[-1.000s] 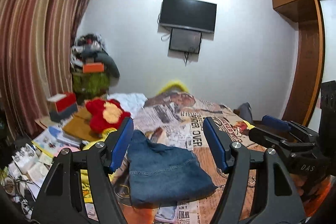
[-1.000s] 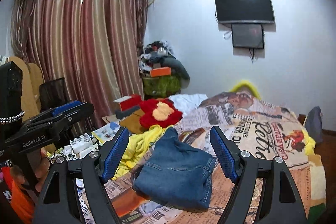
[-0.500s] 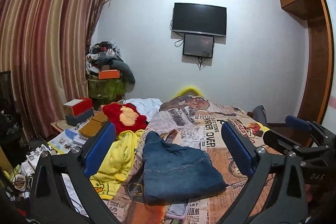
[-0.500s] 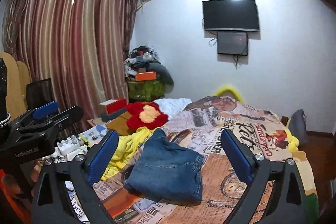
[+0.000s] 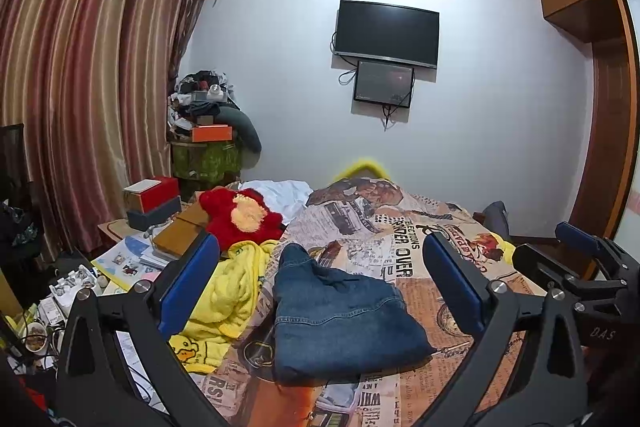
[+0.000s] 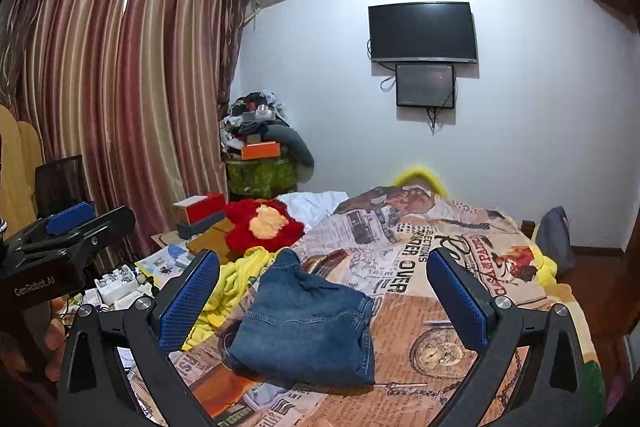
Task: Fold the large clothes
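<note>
Basically we have both tools up off the bed (image 5: pixel 448 267), nothing held. Left gripper (image 5: pixel 320 291) has its fingers (image 5: pixel 188 285) spread wide apart, empty; right gripper (image 6: pixel 324 295) likewise, blue pads (image 6: pixel 460 303) far apart and empty. Each tool also shows at the edge of the other's view

Task item is the jeans (image 5: pixel 340 319), denim, lying on the bed's newspaper-print cover (image 6: pixel 436 291) as a compact bundle, layers stacked, waistband seam showing along the near side in the right wrist view. We judge the fold is done or nearly done; the bundle is a bit lumpy, with one corner poking up toward the wall end, so a final pat-down might be wanted. Both grippers sit well apart from the jeans, on the near side of them, pointing over them toward the TV (image 5: pixel 386 33), which reads to us as a hands-off pose, wide open because the cloth is let go

Left of the jeans: yellow towel (image 5: pixel 224 291) with a duck print, crumpled, touching or just beside the jeans' left edge, cannot tell which. Beyond the towel a red plush (image 5: pixel 240 219), then stacked boxes (image 5: pixel 154 201) by the curtain (image 5: pixel 88 87). Likely next garment would come from that left-side heap; risk is dragging the folded jeans out of shape if something is pulled across them
</note>
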Demonstrator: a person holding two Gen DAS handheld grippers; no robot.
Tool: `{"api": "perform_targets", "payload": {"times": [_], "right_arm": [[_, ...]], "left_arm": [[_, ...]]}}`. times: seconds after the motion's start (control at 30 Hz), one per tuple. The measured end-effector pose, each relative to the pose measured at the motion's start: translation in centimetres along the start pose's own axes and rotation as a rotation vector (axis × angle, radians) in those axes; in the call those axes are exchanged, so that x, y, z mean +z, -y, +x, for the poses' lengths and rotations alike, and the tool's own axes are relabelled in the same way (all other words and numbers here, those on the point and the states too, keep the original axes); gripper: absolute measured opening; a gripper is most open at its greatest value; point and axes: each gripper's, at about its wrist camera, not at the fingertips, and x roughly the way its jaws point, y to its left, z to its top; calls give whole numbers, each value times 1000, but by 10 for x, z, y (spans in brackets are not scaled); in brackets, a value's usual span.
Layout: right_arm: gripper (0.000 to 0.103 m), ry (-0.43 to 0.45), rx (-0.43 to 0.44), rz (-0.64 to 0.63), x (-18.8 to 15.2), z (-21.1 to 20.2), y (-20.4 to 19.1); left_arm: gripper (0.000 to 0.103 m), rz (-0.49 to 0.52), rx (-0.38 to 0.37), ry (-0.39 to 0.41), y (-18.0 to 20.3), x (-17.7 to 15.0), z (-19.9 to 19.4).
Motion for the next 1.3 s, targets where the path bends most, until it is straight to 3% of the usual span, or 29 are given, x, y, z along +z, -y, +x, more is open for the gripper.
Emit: {"api": "perform_targets", "payload": {"times": [1.3], "right_arm": [[103,9,3,5,0,-5,1]], "left_arm": [[103,-2,-32,-25,-3,-6,9]]}}
